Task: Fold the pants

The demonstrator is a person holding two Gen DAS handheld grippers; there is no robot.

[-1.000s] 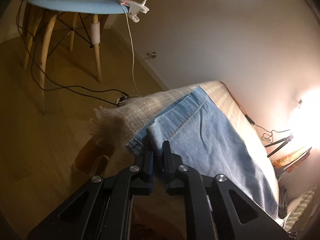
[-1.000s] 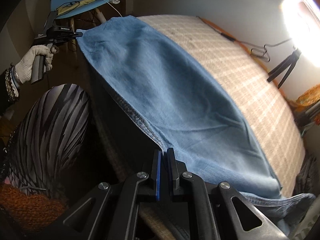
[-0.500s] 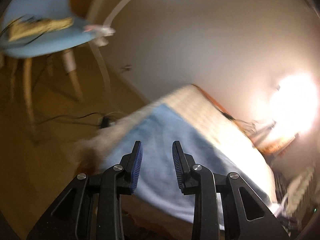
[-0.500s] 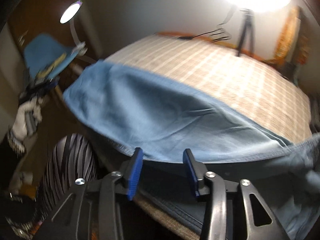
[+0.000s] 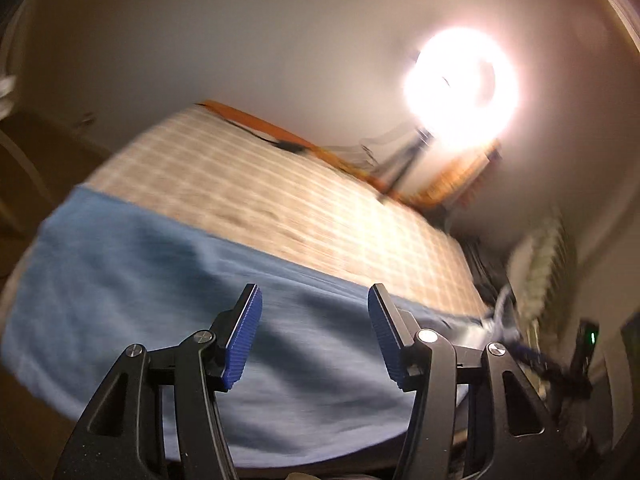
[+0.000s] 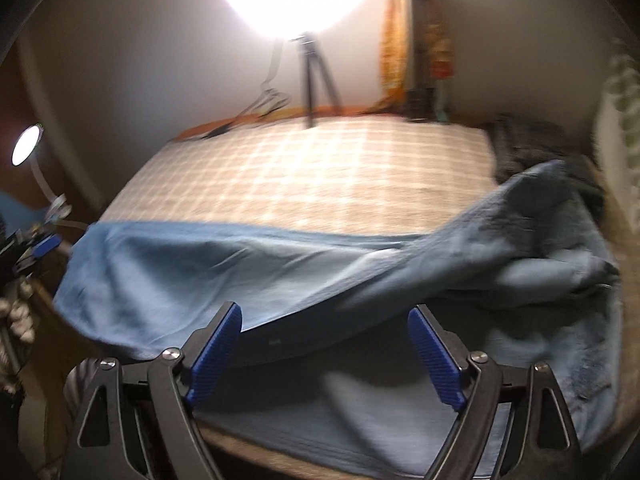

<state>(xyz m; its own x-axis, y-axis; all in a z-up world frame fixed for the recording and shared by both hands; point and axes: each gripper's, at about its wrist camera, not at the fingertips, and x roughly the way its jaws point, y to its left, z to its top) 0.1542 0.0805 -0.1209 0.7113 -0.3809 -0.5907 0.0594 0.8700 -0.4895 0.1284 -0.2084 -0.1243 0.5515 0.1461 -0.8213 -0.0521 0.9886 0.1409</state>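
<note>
1. The bed (image 6: 320, 168), covered in a pale checked spread, filled the middle of both views; both pictures were blurred.
2. The pants (image 6: 208, 264), light blue denim, lay along the near edge of the bed, one leg stretched flat toward the left of the right wrist view and the waist end bunched in a raised heap at the right. In the left wrist view the same pants (image 5: 160, 288) formed a flat blue band across the near side of the bed.
3. The right gripper (image 6: 326, 354) stood wide apart, having just been opening. Nothing sat between its blue pads; the fabric lay beyond and below them, with no contact visible. It was released.
4. The left gripper (image 5: 314, 338) stood partly apart, narrower than the right, also having just been opening. Its pads were bare, with the denim seen behind them and no grip on it.
5. A bright lamp on a tripod (image 6: 310, 64) stood at the far side of the bed by the wall.
6. A small clip lamp (image 6: 26, 146) glowed at the left edge of the right wrist view.
</note>
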